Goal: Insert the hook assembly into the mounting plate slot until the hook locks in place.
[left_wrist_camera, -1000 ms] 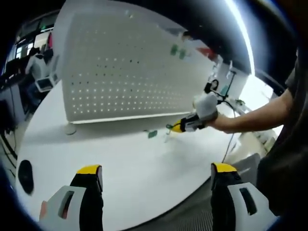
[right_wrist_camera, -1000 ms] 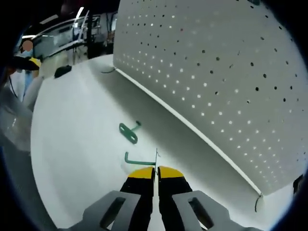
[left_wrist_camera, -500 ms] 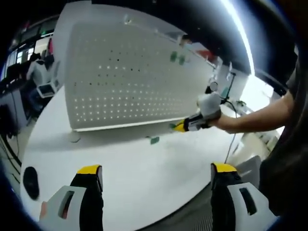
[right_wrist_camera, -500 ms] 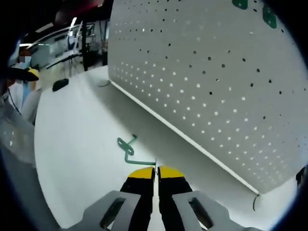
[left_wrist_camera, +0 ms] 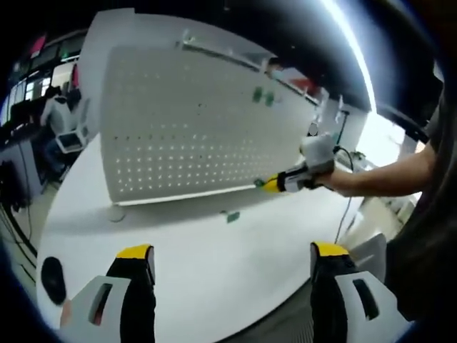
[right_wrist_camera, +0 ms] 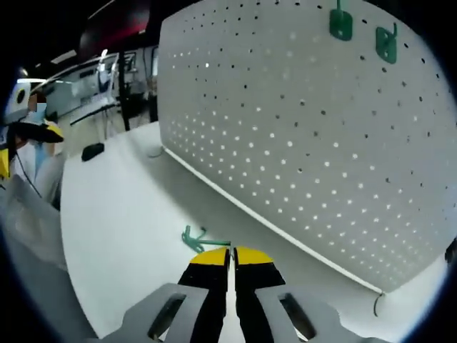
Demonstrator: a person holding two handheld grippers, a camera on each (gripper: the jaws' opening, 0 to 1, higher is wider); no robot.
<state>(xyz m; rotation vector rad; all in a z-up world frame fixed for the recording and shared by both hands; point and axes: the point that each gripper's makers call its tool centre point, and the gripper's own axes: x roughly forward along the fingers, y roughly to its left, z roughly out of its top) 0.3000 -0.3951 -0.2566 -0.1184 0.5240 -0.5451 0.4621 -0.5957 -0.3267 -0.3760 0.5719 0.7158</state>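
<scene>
Now right tongs (right_wrist_camera: pixel 232 251) pinch hook (right_wrist_camera: pixel 214 244) (green).

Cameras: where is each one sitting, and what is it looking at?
Left gripper view: rides the left gripper, facing the pegboard; open jaws, a person's arm with the right gripper.
Right gripper view: rides the right gripper, close by the pegboard; shut jaws pinch a green hook.
Shared: pegboard, white table, loose hook.
</scene>
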